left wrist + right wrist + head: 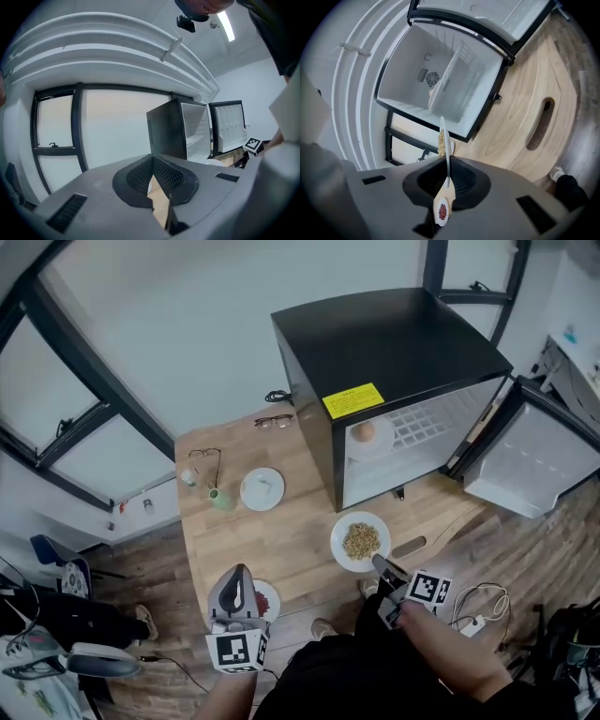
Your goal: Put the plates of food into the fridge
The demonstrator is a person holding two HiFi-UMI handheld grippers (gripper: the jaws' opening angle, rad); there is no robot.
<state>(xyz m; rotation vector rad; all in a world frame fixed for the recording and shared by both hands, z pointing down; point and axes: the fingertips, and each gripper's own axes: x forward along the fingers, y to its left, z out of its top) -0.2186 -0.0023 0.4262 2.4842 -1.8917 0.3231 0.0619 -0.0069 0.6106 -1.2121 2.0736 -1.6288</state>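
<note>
Gripping the plate of grains (360, 541) by its near rim, the right gripper (382, 565) has its jaws pressed together on the thin edge. In the right gripper view the rim shows as a narrow white line between the pads. I judge this edge hold is chosen so the plate stays flat and no grains slide off. The plate is at the front of the table (281, 540), just before the open fridge (394, 352). I cannot tell if it is lifted off the wood. The fridge door (534, 460) stands wide to the right, which leaves a free way in. One plate with a round brownish food (367, 437) sits already on the shelf inside. The left gripper (241, 574) has its jaws together on nothing. It waits just beside the plate of red food (267, 600), probably the following one to go in.
</note>
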